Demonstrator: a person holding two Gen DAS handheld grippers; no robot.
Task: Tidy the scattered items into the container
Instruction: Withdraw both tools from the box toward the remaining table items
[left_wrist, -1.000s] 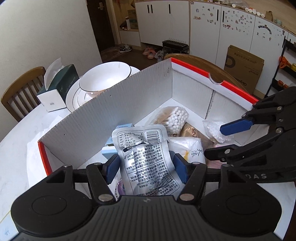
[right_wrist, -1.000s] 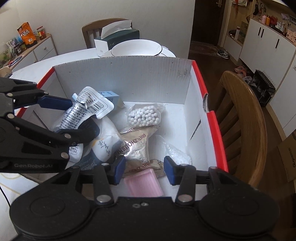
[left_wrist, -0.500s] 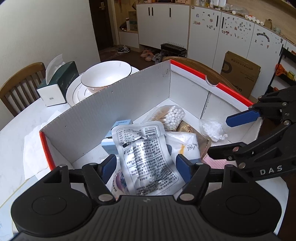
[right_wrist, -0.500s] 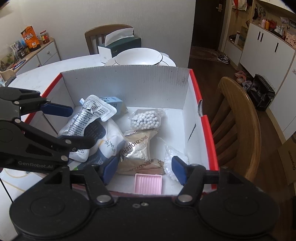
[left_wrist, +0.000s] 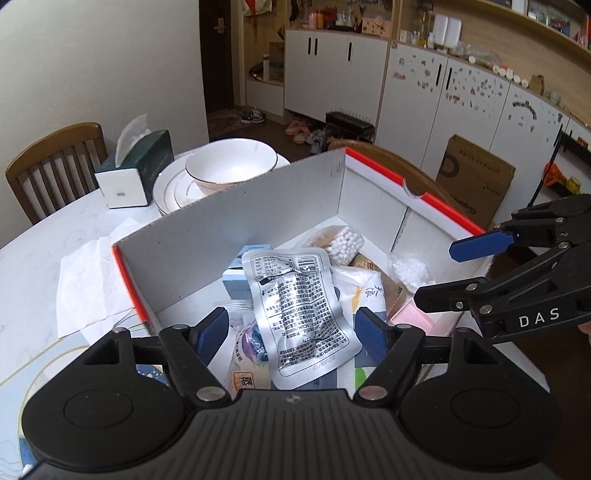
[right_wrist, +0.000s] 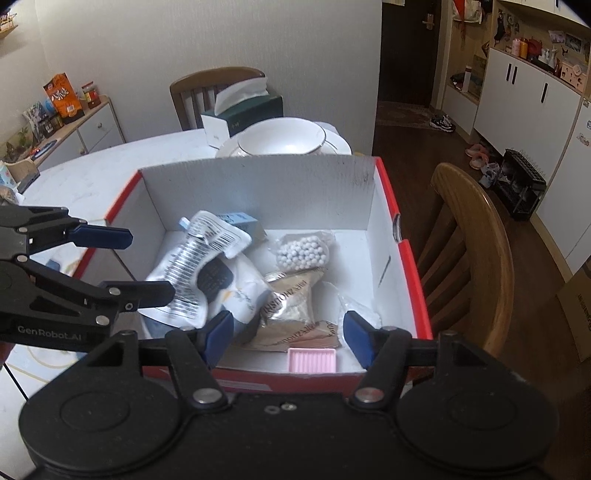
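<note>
A red-rimmed white cardboard box (left_wrist: 229, 229) (right_wrist: 258, 184) holds several items: a silver foil pouch (left_wrist: 299, 306) (right_wrist: 192, 266) on top, a bag of white balls (left_wrist: 341, 242) (right_wrist: 303, 251), a tan packet (right_wrist: 291, 299), a pink tray (right_wrist: 312, 360) (left_wrist: 413, 314), a clear bag (left_wrist: 408, 267) and a blue box (left_wrist: 236, 277). My left gripper (left_wrist: 291, 334) is open above the pouch, holding nothing. My right gripper (right_wrist: 288, 334) is open above the box's near edge, empty.
A white bowl on plates (left_wrist: 231, 166) (right_wrist: 282, 138) and a green tissue box (left_wrist: 136, 170) (right_wrist: 243, 114) stand behind the box. A white napkin (left_wrist: 92, 273) lies left of it. Wooden chairs (right_wrist: 469, 251) (left_wrist: 51, 166) stand at the table's edges.
The left gripper let go of the silver pouch, opened and drew back upward. The right gripper also opened wider and pulled back from the pink tray, which lies in the box.
</note>
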